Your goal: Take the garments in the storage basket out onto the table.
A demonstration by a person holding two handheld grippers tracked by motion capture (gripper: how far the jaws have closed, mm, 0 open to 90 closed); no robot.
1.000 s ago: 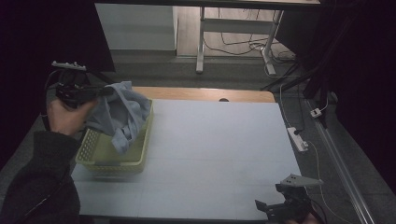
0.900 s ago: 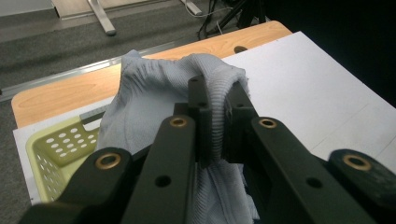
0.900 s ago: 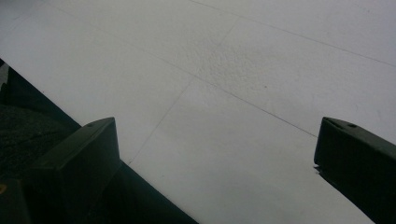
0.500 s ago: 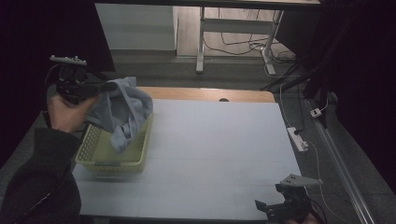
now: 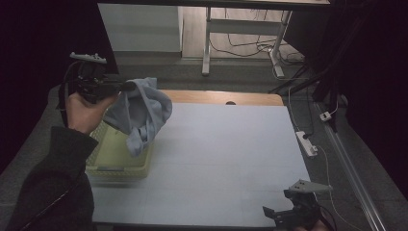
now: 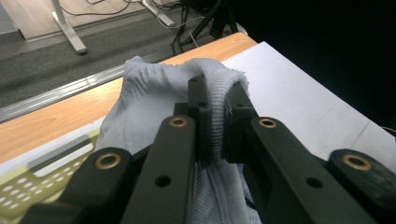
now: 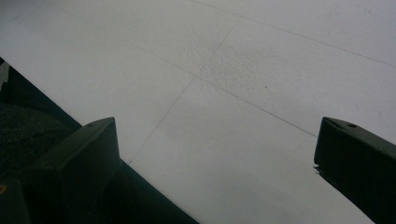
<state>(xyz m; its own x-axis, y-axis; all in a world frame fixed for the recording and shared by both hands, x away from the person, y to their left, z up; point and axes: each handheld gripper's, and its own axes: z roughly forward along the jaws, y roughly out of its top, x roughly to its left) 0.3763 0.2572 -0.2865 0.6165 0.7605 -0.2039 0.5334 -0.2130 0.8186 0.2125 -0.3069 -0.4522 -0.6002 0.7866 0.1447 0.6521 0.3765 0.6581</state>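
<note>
The pale grey cloth (image 5: pixel 140 111) hangs in the air over the far end of the yellow-green basket (image 5: pixel 115 163), which sits at the left edge of the white table (image 5: pixel 231 159); its lowest fold dangles just above the basket's rim. The left gripper (image 5: pixel 129 86) has its jaws clenched on a ribbed hem of the cloth (image 6: pixel 215 116), the person's hand (image 5: pixel 86 109) holding it up beside the table. Well apart, at the near right corner, the right gripper (image 5: pixel 276 214) rests low with its jaws spread wide over bare tabletop, grasping nothing.
</note>
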